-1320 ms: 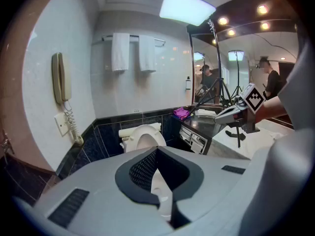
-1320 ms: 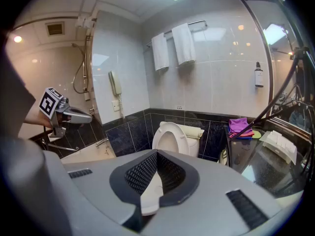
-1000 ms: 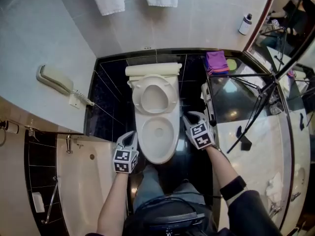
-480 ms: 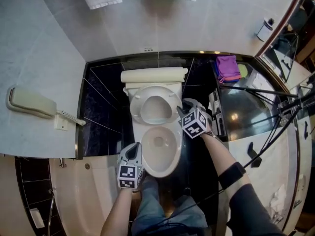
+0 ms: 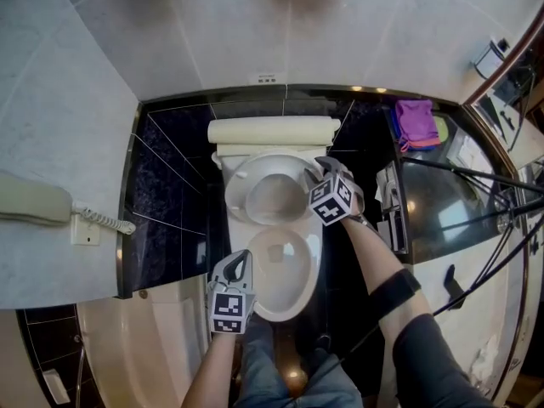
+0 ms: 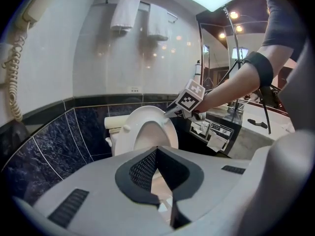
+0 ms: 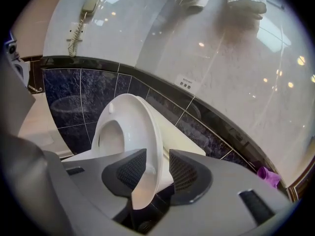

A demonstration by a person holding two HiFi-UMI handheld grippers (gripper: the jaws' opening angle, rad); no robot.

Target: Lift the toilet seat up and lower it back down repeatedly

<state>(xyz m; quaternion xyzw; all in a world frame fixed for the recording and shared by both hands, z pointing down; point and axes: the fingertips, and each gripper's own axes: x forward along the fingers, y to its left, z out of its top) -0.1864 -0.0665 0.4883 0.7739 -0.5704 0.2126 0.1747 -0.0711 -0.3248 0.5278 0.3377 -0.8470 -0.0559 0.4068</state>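
Right gripper [image 7: 158,167]: jaws apart and just been closing, astride the rim of the raised seat [image 7: 140,127]. A gap shows beside one pad, so there is no clamp. The seat stands near upright over the bowl [image 5: 285,270], its back toward the tank [image 5: 272,131]. Left gripper [image 6: 156,154]: clenched, tips together, nothing held, beside the bowl's front left edge, clear of the seat.

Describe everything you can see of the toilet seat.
The toilet seat is a glossy white ring, plastic by its look, with a small bumper on its underside. It stands raised, nearly upright, behind the open bowl. Its rim sits between the jaws of the right gripper, which have just closed a little; a gap shows beside one pad.
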